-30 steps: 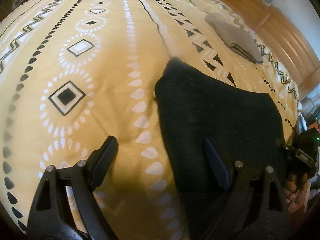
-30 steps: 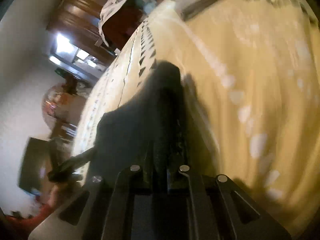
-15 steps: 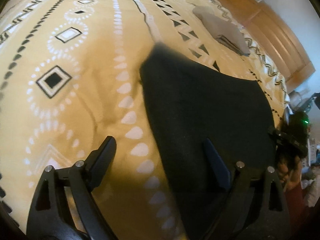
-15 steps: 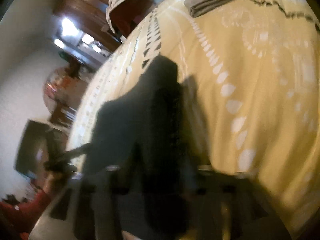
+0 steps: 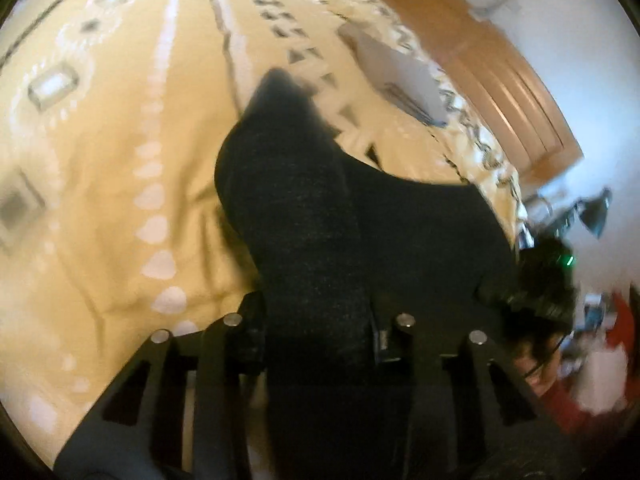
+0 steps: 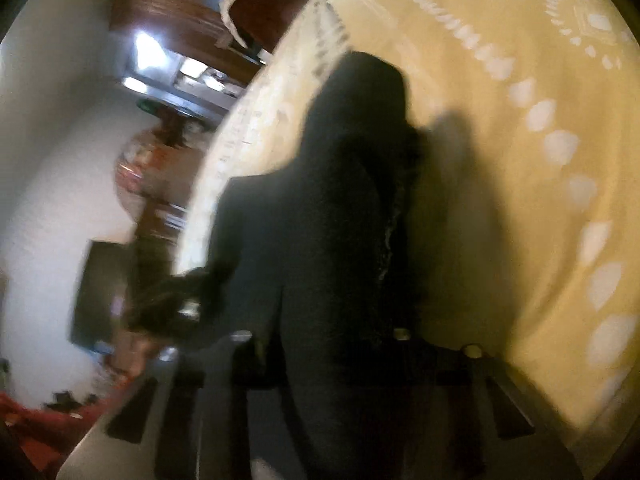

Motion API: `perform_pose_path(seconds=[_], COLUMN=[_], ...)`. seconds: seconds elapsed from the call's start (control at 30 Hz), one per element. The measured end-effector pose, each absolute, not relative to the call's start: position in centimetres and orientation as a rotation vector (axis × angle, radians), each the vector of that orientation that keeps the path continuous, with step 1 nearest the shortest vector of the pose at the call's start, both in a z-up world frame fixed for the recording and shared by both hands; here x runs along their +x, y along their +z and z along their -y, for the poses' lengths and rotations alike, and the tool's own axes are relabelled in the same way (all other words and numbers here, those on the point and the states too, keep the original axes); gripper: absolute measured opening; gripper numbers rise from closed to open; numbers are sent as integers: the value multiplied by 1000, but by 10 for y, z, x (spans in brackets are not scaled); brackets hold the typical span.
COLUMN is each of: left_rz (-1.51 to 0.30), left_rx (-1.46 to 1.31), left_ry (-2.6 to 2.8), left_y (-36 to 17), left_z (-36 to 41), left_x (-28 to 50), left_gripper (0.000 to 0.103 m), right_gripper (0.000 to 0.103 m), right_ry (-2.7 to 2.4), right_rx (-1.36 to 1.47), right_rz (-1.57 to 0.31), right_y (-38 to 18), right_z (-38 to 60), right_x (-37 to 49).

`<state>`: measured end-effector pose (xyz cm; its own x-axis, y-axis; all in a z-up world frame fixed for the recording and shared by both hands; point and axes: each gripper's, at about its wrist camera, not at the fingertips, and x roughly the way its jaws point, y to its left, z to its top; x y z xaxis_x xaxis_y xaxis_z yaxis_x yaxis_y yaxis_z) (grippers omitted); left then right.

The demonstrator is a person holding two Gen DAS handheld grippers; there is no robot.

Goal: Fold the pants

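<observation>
Gripping the black pants point(image 5: 320, 216) between its closed fingers, the left gripper point(image 5: 318, 320) holds a bunched, raised fold of the dark cloth that rises straight up out of its jaws and tapers to a rounded tip over the yellow patterned bedspread point(image 5: 112, 168). The rest of the garment spreads flat to the right of that fold, reaching toward the bed's right edge, where the right gripper point(image 5: 536, 284) shows as a dark shape with a small green light, at the cloth's far corner. Beyond the pants, near the bed's far right side, lies a folded grey garment point(image 5: 396, 76), well apart from the black cloth, and a wooden headboard point(image 5: 504, 80) runs along the edge behind it. In the right wrist view the right gripper point(image 6: 340, 344) is likewise clamped on the pants point(image 6: 332, 208): the dark cloth fills the space between its fingers and stands up in a tall, narrowing fold that throws a shadow on the bedspread point(image 6: 540, 80) just to its right. At the left of that view the left gripper point(image 6: 180, 304) appears blurred, at the cloth's other corner near the bed's edge. Both views are smeared by motion, so the fabric's seams and the fingertips themselves cannot be made out.
</observation>
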<state>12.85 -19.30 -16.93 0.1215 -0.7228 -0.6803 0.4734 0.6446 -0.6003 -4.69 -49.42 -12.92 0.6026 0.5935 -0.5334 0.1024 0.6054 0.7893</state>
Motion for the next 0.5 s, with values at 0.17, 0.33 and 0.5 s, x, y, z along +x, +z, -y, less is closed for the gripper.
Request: perform_pose_path(seconds=[0.17,0.33,0.5], left_rz=[-1115,-1110,-1172], left_rx=[-288,-285,-305], left_ry=[-927,-848,-689], left_y=[-127,-122,-199], left_z=[157,87,34], left_x=[146,195,214], left_gripper=[34,36,56], right_gripper=[31,30,43], right_ry=[346,420,426], right_rx=[908,949,832], right_rz=[-833,-871,-1087], right_y=[-85,-88,-163], right_z=[462,411,347], right_x=[-31,28,108])
